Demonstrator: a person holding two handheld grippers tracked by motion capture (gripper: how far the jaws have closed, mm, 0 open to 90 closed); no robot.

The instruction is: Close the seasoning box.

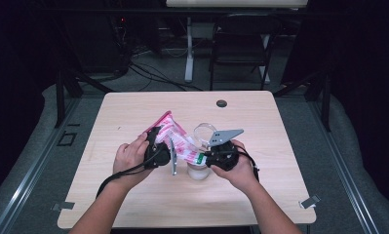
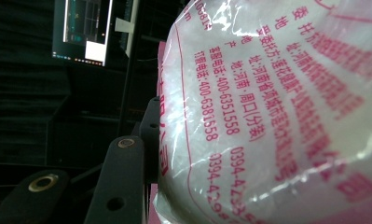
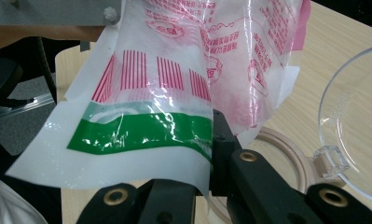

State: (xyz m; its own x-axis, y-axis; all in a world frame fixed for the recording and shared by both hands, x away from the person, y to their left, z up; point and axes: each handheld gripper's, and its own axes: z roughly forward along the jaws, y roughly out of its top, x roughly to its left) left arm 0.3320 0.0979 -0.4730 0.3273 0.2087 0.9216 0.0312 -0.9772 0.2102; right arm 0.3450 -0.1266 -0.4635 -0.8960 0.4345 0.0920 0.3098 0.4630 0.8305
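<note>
Left tongs (image 1: 164, 146) and right tongs (image 1: 206, 155) gripping bag (image 1: 180, 141), tilted over jar (image 1: 198, 170)

A pale wooden bench (image 1: 133, 200) with rounded corners is carrying a clear jar (image 1: 199, 171) that is standing near its middle, hinged lid (image 1: 204, 131) swung open. A small dark round cap (image 1: 222, 103) is sitting flush in the board near the far edge.

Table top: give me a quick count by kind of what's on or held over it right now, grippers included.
Grippers: 2, the left gripper and the right gripper, both clamped on the bag.
Printed plastic bags: 1, pink and white bag.
Clear jars: 1, jar, its hinged lid open.
Dark round discs on the table: 1, disc.
Total: 5.
</note>
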